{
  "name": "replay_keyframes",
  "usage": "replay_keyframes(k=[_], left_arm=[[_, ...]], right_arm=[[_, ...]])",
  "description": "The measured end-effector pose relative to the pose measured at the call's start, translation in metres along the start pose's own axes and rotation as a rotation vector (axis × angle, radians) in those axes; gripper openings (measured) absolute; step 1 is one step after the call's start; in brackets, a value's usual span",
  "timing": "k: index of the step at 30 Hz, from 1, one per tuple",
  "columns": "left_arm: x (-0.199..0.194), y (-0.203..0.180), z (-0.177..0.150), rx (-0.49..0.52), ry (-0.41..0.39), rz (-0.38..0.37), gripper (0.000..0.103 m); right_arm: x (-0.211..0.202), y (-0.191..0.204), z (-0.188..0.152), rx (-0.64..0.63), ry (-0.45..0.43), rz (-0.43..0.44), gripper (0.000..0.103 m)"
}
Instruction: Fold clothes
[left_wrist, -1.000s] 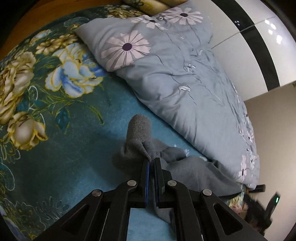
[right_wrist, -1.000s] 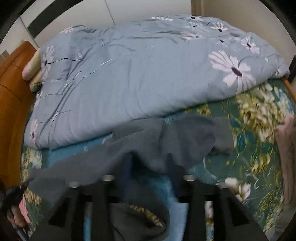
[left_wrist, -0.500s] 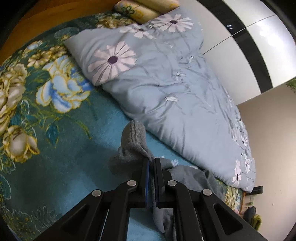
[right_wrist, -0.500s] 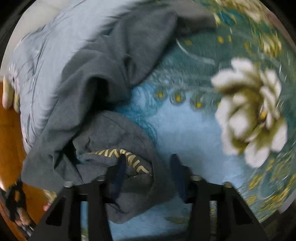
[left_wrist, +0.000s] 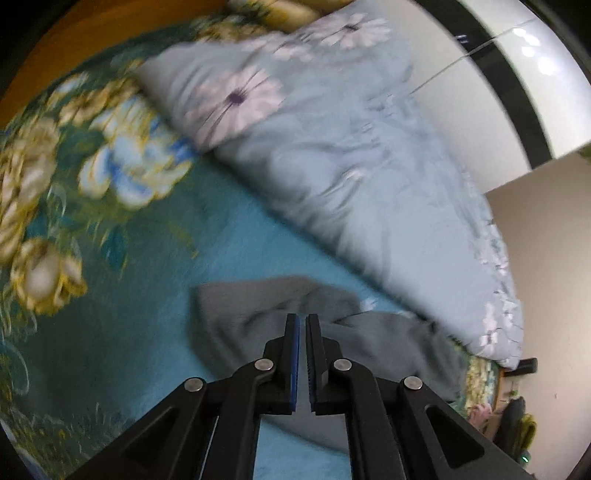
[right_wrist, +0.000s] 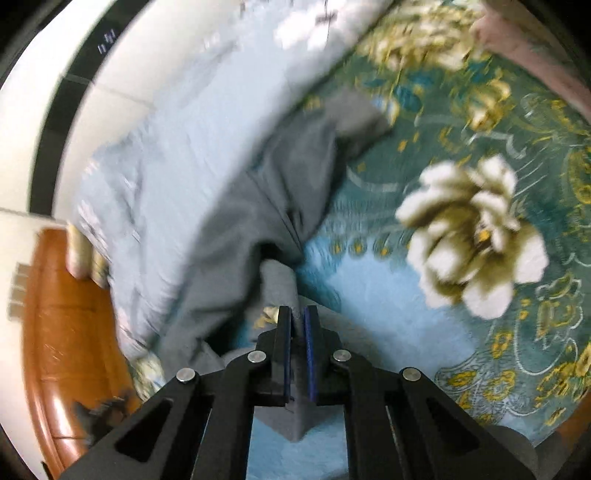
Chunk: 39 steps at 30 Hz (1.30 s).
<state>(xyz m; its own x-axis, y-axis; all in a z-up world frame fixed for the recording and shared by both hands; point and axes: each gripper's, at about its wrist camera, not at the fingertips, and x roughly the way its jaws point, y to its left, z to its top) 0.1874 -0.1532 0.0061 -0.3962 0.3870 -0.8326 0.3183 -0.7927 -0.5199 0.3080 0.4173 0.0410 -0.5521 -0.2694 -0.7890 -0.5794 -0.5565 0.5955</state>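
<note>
Left hand-held gripper (left_wrist: 302, 321): jaws nearly closed, a narrow gap showing; whether cloth is pinched cannot be told. The grey garment (left_wrist: 255, 317) lies rumpled on the bed (left_wrist: 122, 332), reaching toward 1 o'clock against the pale quilt (left_wrist: 351, 155). Right hand-held gripper (right_wrist: 297, 314): jaws closed on a garment fold. The cloth appears soft, light and limp; hems or corners likely offer the surest hold.

I see a grey garment (left_wrist: 258, 314) of soft, matt knit cloth lying on a plush teal floral blanket (left_wrist: 110, 295) with a fuzzy nap. The pale blue quilt (left_wrist: 351, 166) beyond looks like smooth, creased cotton. My left gripper (left_wrist: 302, 321) is matt black plastic with bare metal rivets; the wooden bed frame (right_wrist: 66, 314) is glossy.
</note>
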Motion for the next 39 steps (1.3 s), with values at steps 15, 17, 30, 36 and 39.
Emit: replay_keyframes(k=[15,17,30,36,39], left_arm=[[0.077,0.037,-0.055,-0.146,0.157,0.052,0.045],[0.086,0.033,-0.06,-0.141,0.165,0.09,0.043],[0.088,0.012,-0.07,-0.138,0.141,0.164,0.021],[0.057,-0.007,-0.072,-0.101,0.096,0.127,0.017],[0.039,-0.018,-0.074,-0.076,0.066,0.102,0.016]], right_arm=[[-0.09,-0.081,0.012,0.12,-0.18,-0.023,0.0],[-0.088,-0.084,0.016,0.097,-0.168,-0.035,0.0],[-0.004,-0.15,0.016,0.096,0.121,-0.112,0.047],[0.013,-0.154,0.009,0.108,0.181,-0.097,0.004],[0.001,-0.149,0.01,0.06,0.144,-0.086,0.003]])
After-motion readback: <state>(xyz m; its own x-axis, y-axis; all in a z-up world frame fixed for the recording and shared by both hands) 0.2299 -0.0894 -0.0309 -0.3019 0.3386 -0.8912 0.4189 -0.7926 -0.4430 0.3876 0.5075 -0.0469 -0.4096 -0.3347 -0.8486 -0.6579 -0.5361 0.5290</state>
